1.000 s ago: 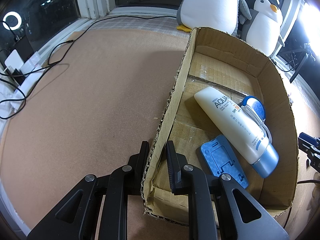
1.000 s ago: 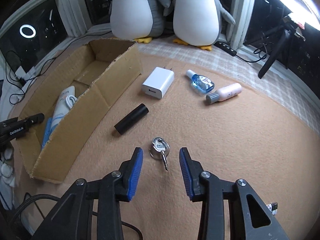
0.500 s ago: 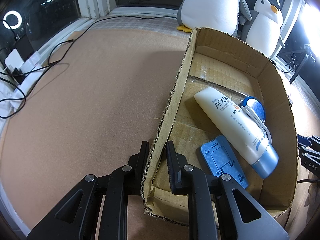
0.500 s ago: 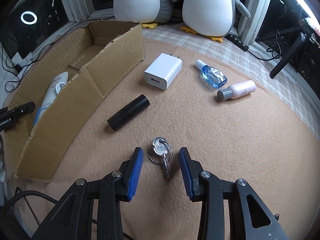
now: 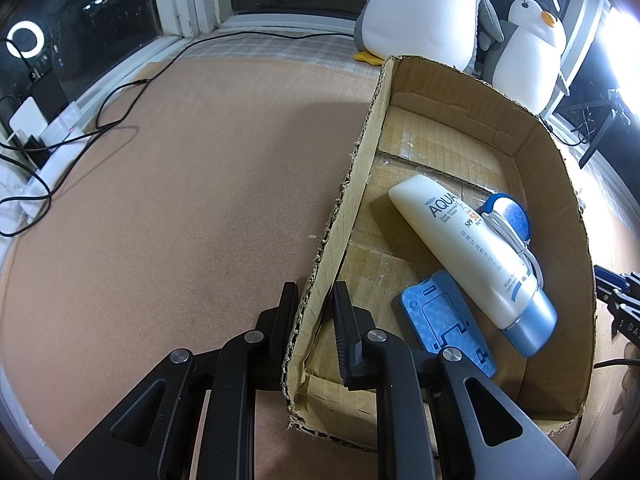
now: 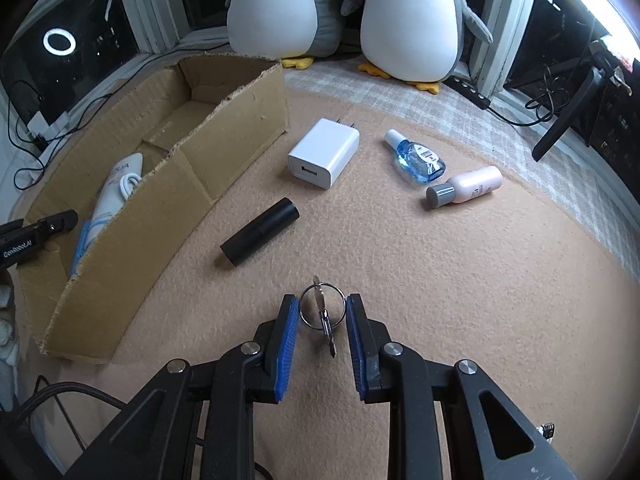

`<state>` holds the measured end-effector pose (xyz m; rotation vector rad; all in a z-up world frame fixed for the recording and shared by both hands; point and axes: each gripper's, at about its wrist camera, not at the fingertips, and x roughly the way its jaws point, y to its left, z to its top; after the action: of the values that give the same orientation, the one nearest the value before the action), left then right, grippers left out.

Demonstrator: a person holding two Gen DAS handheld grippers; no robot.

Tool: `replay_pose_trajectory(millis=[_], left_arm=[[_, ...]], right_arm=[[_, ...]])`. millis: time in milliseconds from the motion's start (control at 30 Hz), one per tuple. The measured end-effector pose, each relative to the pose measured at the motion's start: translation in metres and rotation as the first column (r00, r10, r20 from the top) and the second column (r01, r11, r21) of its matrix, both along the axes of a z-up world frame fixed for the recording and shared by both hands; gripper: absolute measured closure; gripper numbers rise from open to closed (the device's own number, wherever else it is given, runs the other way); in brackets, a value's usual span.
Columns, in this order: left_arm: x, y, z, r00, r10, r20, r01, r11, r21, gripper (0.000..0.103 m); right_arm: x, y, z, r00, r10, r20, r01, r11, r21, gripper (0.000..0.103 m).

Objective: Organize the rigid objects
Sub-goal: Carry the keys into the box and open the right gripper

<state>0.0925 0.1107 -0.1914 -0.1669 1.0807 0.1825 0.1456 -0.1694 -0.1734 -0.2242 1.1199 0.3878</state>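
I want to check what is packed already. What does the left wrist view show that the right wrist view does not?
Only the left wrist view: the blue phone stand in the cardboard box, and the left gripper clamping the box wall. Only the right wrist view: keys between the closing right gripper, charger, black cylinder, two small bottles. Both: box, sunscreen tube, penguin toys.

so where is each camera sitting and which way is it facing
Left wrist: on the left gripper, looking steeply down along its fingers, shut on the cardboard box wall; sunscreen tube inside.
Right wrist: on the right gripper, looking steeply down at the mat; jaws closing around the key ring; black cylinder and white charger ahead.
Shared: box, tube, two plush penguins; each view catches the other gripper at its edge.
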Motion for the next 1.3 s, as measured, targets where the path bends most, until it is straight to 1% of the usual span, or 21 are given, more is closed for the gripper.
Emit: replay_pose_trajectory(millis=[233, 400, 600, 833, 1067, 1300], left_arm=[[0.0, 0.0, 0.0, 1.0, 0.0, 0.0, 0.0, 1.0, 0.0, 0.087], [0.0, 0.0, 0.0, 1.0, 0.0, 0.001, 0.0, 1.0, 0.0, 0.087], [0.0, 0.0, 0.0, 1.0, 0.001, 0.001, -0.001, 1.0, 0.0, 0.087], [0.0, 0.0, 0.0, 1.0, 0.001, 0.001, -0.001, 1.0, 0.0, 0.087], [0.0, 0.0, 0.0, 1.0, 0.0, 0.001, 0.0, 1.0, 0.0, 0.087], [0.001, 0.0, 0.001, 1.0, 0.002, 0.003, -0.002, 1.0, -0.004, 0.088]], right_arm=[[-0.003, -0.003, 0.012, 1.0, -0.009, 0.02, 0.008, 1.0, 0.021, 0.081], [-0.007, 0.0, 0.027, 0.999, -0.002, 0.04, 0.0, 0.999, 0.051, 0.081], [-0.016, 0.02, 0.055, 0.996, 0.037, 0.08, -0.045, 0.994, 0.103, 0.081], [-0.035, 0.06, 0.08, 0.986, 0.126, 0.105, -0.142, 0.976, 0.162, 0.081], [-0.053, 0.099, 0.086, 0.972, 0.208, 0.108, -0.226, 0.953, 0.2, 0.081], [-0.063, 0.13, 0.075, 0.961, 0.262, 0.088, -0.275, 0.942, 0.193, 0.081]])
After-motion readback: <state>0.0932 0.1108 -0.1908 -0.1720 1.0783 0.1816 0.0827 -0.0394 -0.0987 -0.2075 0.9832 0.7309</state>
